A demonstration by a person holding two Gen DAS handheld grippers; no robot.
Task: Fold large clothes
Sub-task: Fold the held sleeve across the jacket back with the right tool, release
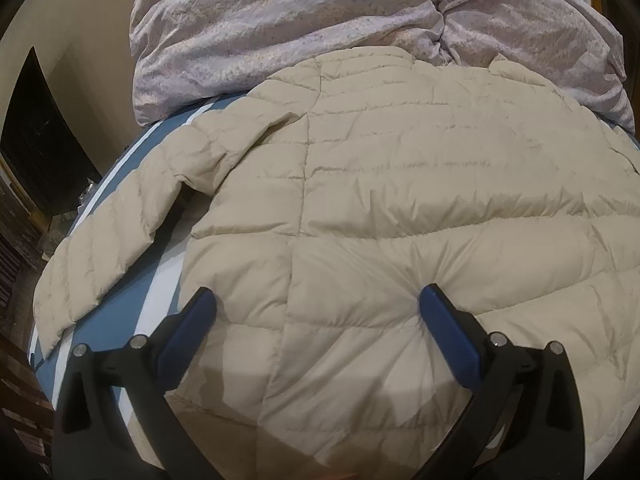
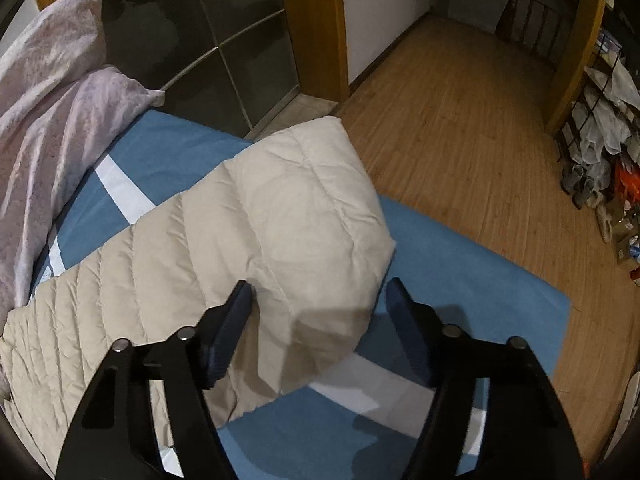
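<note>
On the bed [image 2: 172,148] | both tongs [image 1: 316,300] [image 2: 318,290] tilted down, open | over jacket [image 1: 400,184], unheld

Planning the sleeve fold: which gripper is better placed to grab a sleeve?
Right. The right gripper straddles the sleeve end, jaws open, not clamped. The left gripper sits over the jacket's body, away from its sleeve.

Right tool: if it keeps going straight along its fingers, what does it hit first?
Most likely the sleeve of the beige quilted puffer jacket, which lies between the open fingers of the right tool. The blue bed sheet with white stripes is underneath. Depth is unclear; the right-hand finger may meet sheet alone.
</note>
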